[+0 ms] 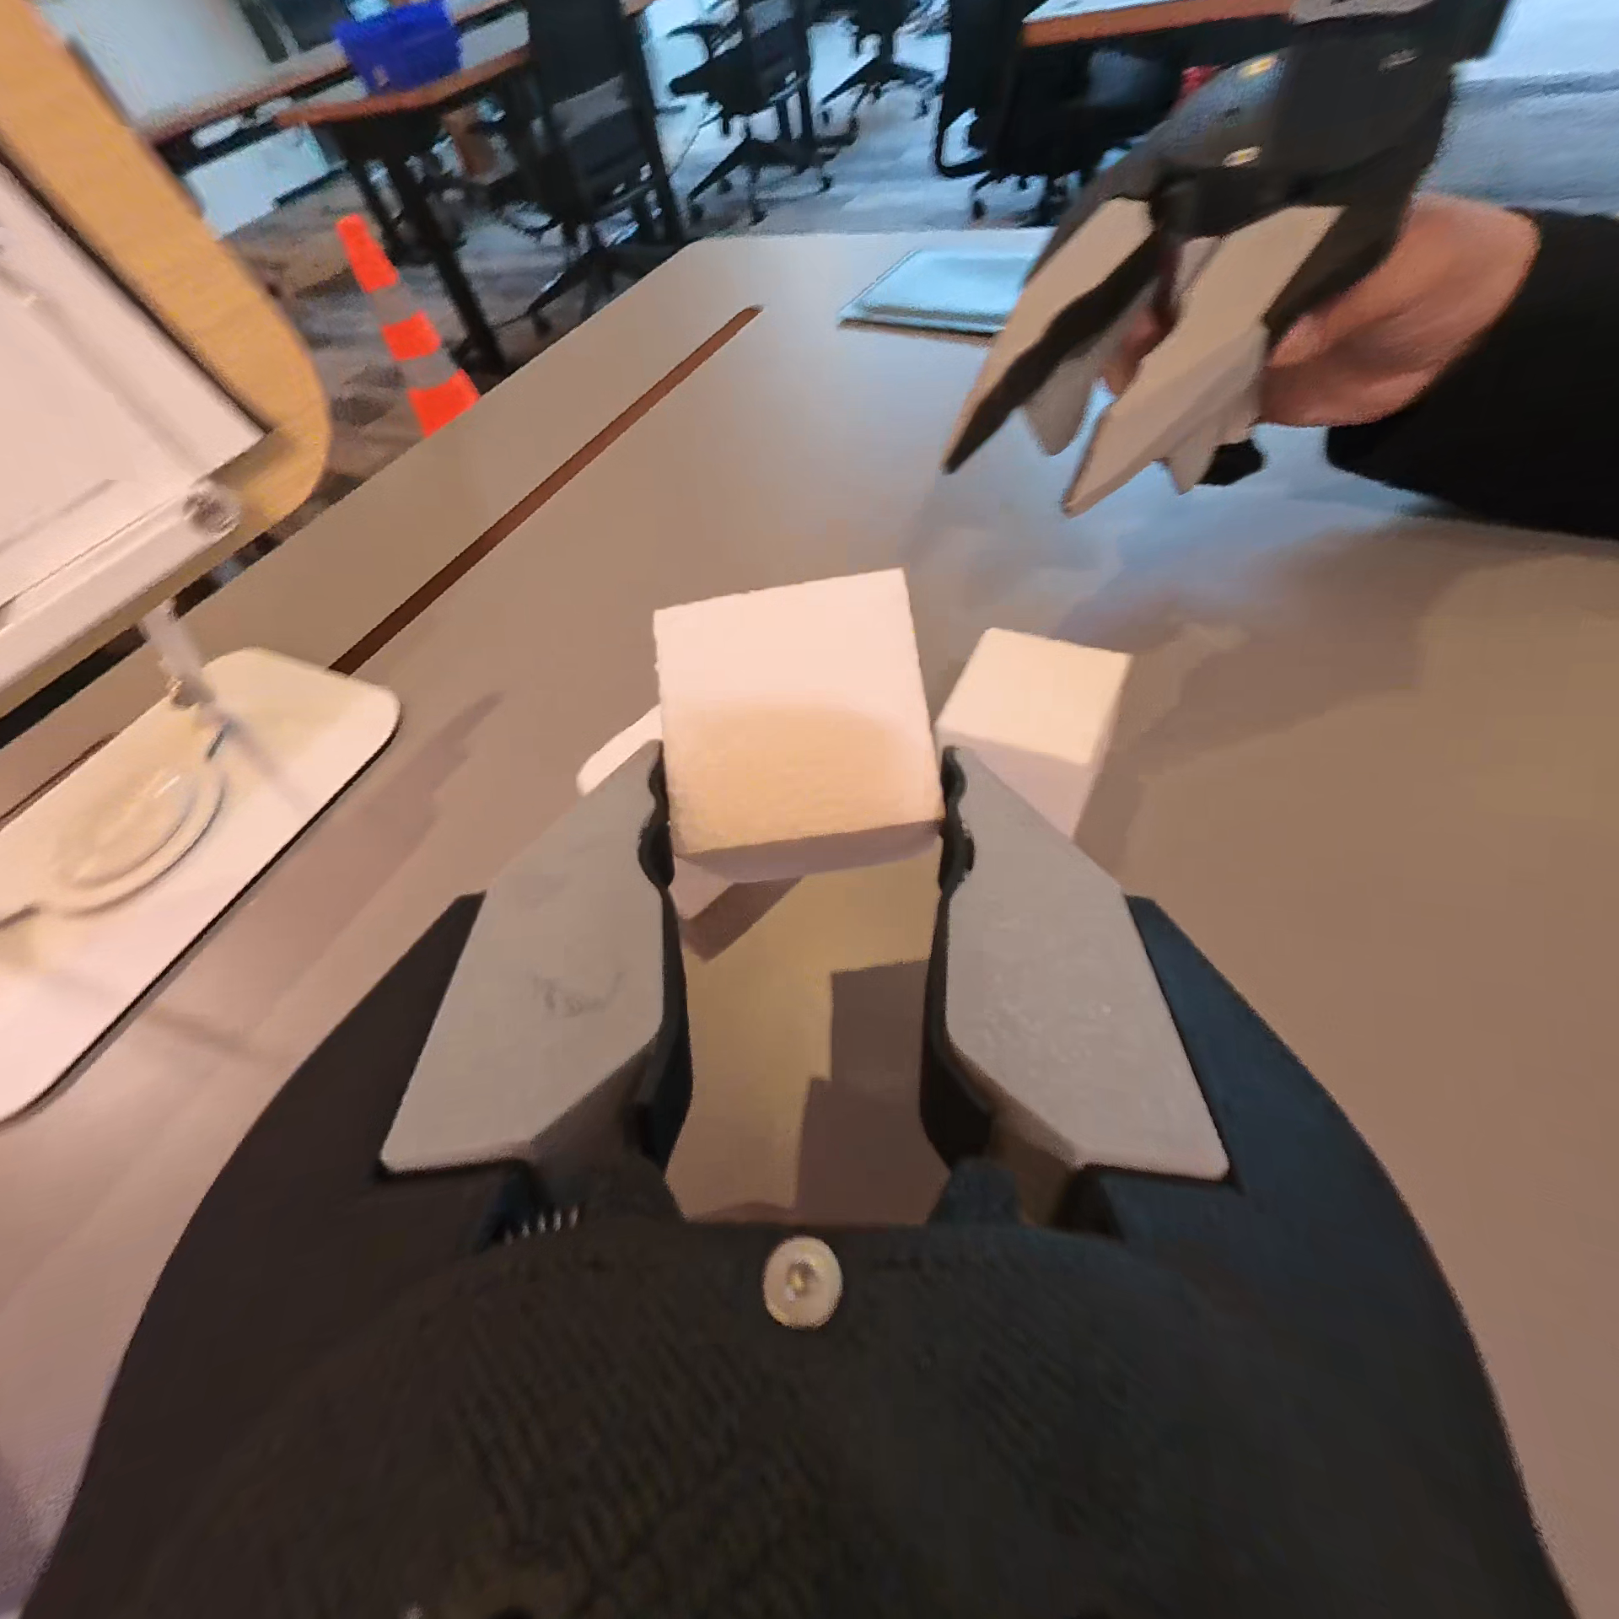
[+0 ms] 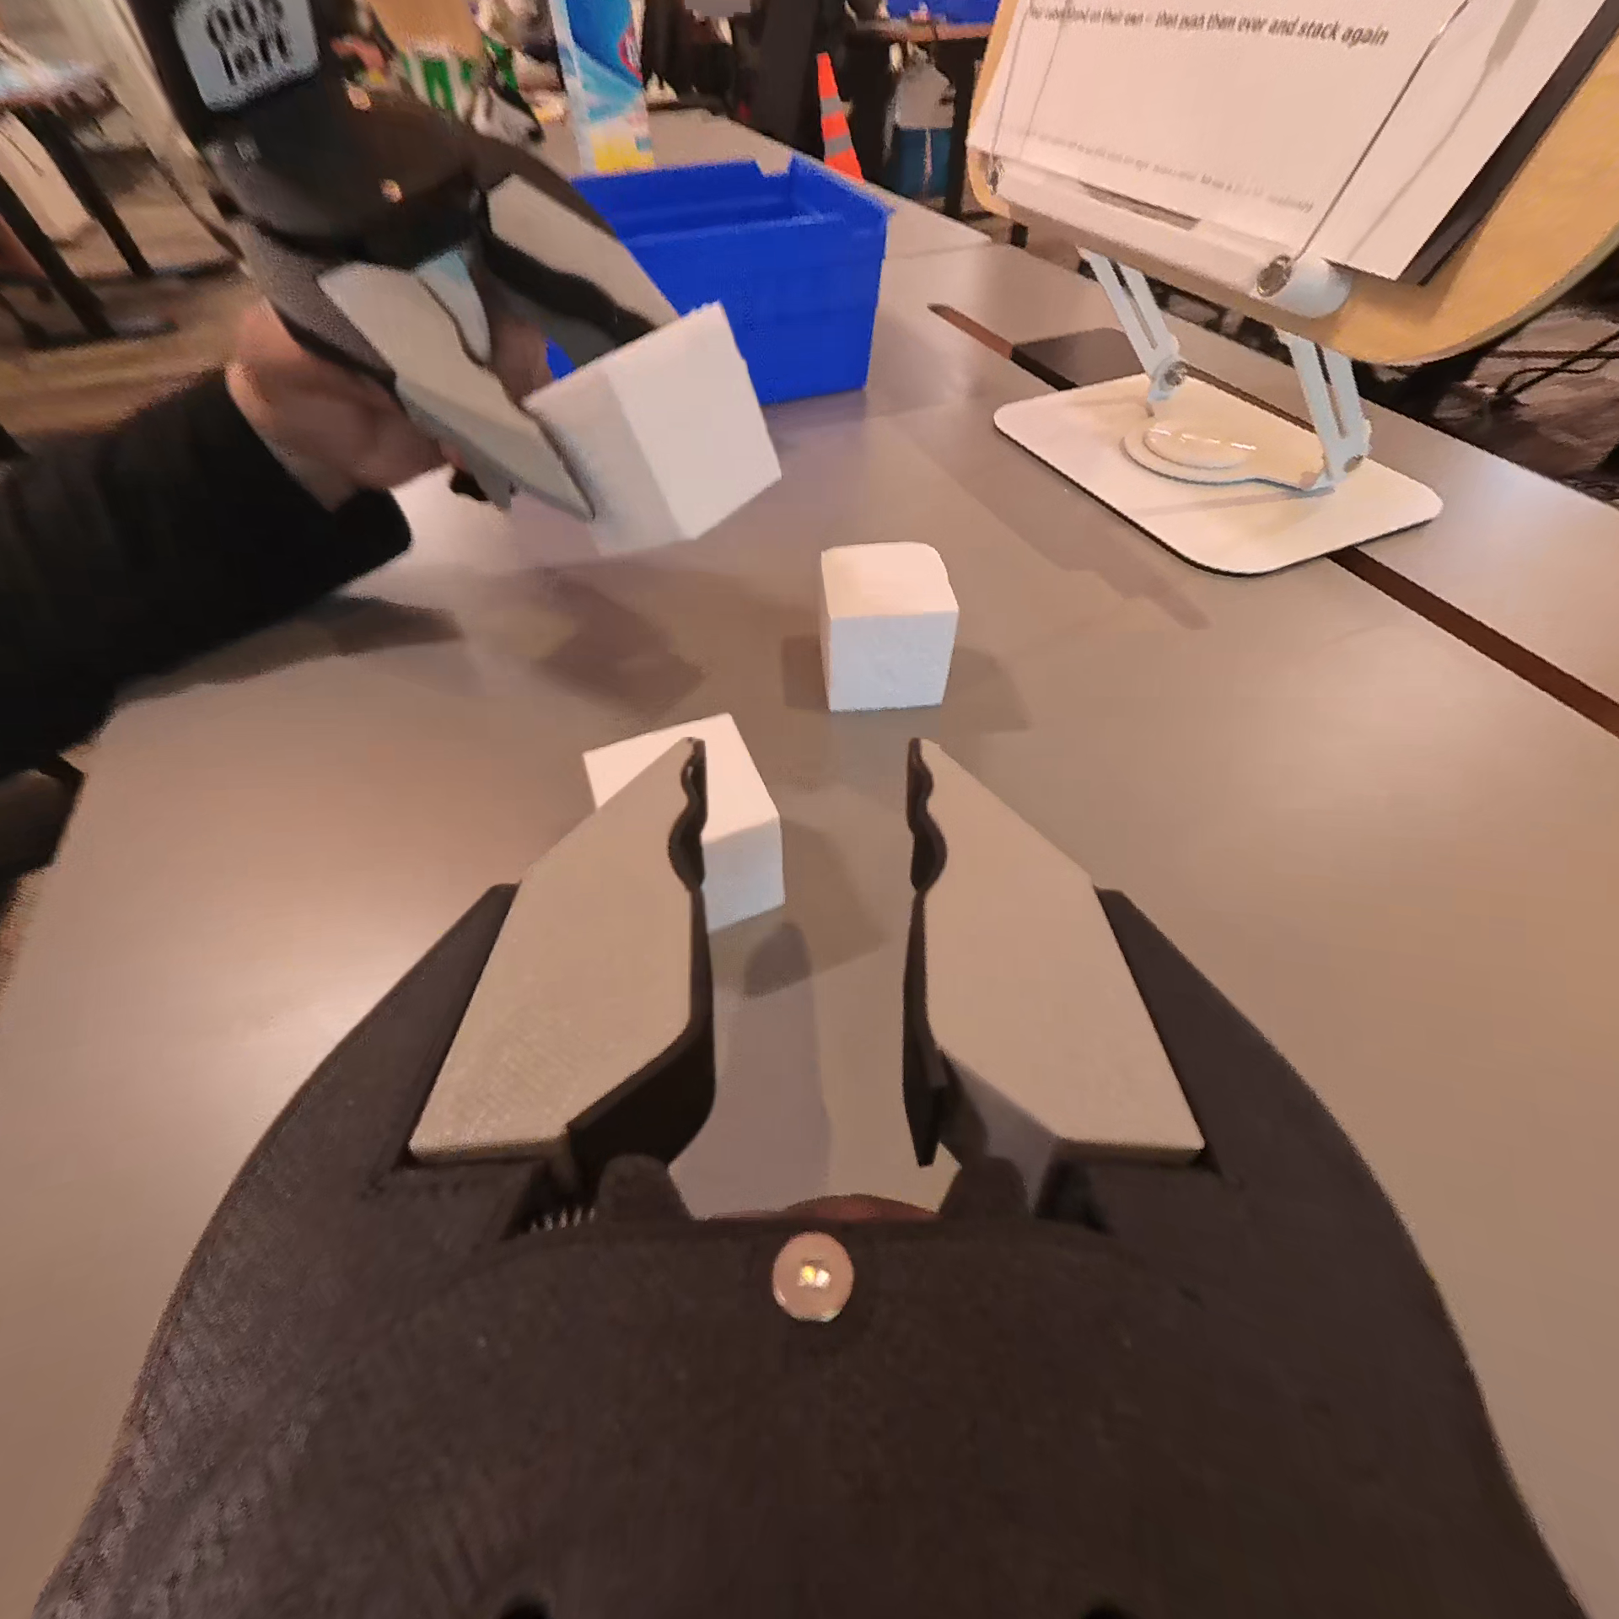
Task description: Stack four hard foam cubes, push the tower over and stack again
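My left gripper (image 1: 802,767) is shut on a white foam cube (image 1: 793,727) and holds it above the grey table (image 1: 1314,964). A second cube (image 1: 1034,710) stands on the table just to its right. Part of a third cube (image 1: 613,755) shows behind and below the held one. In the right wrist view the left gripper (image 2: 613,403) holds its cube (image 2: 675,429) in the air at upper left. My right gripper (image 2: 803,753) is open and empty above the table. One cube (image 2: 885,626) stands ahead of it, another (image 2: 745,841) is partly hidden behind its left finger. The right gripper (image 1: 1012,486) also shows in the left wrist view.
A blue bin (image 2: 771,263) stands at the back of the table. A white document stand (image 2: 1226,491) is at the right; it is at the left in the left wrist view (image 1: 219,788). A dark phone (image 2: 1078,350), a flat tray (image 1: 946,280) and an orange cone (image 1: 403,333) lie farther off.
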Motion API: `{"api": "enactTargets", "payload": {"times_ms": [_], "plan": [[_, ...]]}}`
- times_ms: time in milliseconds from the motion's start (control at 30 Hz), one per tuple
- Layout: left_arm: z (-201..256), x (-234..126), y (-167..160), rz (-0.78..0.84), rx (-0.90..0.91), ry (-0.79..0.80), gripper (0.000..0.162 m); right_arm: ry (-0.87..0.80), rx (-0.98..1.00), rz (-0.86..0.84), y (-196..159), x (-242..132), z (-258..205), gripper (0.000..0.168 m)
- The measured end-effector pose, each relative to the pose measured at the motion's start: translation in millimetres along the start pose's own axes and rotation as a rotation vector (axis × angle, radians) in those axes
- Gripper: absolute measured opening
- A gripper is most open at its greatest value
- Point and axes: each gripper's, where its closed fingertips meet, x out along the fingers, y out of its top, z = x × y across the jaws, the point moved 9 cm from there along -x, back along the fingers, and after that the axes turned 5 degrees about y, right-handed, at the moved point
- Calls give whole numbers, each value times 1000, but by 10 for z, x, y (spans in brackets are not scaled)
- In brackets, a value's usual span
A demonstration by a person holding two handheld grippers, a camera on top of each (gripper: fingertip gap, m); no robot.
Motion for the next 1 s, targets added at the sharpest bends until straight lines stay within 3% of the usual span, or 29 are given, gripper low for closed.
{"api": "enactTargets", "payload": {"times_ms": [200,667,1000], "plan": [[344,48,143,97,71,-190,59,119,37,122,102,-20,-99,50],[593,195,125,73,96,-316,59,220,-170,109,166,202,-532,53],[725,184,122,72,163,-391,59,289,-158,113,149,236,-595,58]]}}
